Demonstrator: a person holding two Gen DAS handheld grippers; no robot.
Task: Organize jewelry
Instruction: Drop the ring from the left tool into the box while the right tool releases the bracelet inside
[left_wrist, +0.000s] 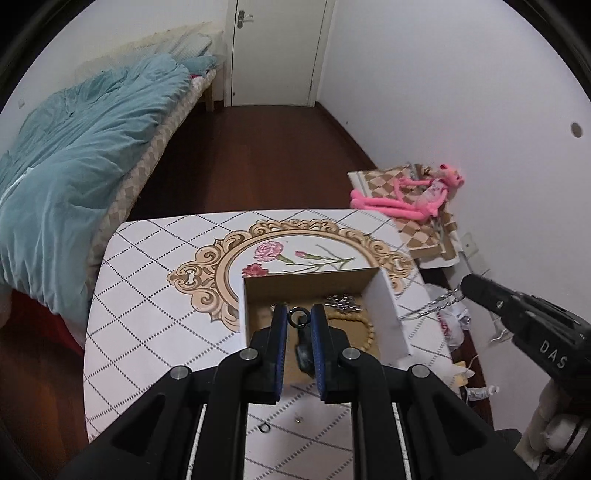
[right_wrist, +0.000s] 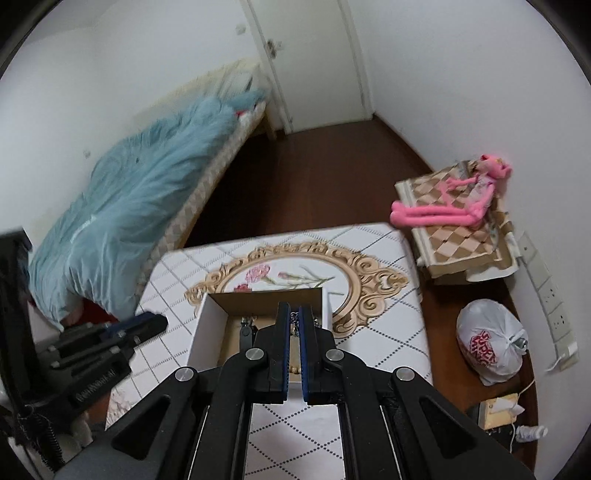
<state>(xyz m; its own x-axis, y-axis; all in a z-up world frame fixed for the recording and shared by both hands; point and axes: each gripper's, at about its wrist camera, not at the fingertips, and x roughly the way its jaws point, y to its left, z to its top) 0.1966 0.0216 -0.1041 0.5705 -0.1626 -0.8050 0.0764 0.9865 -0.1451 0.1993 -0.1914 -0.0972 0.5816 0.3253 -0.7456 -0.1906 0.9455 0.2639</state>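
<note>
table (left_wrist: 155, 258): patterned top, carried the open box.
box (left_wrist: 384, 306): held beads and a chain.
left gripper (left_wrist: 298, 325): nearly closed on a dark ring pendant above the box.
right gripper (right_wrist: 294, 325): closed on a silver chain.
step: likely sorting pieces; next needed a careful drop.

Open box (left_wrist: 384, 314) sits on the table (left_wrist: 155, 280) directly beyond the left jaws; a bead string (left_wrist: 364, 325) lies inside it. Bed (left_wrist: 74, 173) stands far left of the jaws; plush toy (left_wrist: 410, 199) lies right, beyond the table.
</note>
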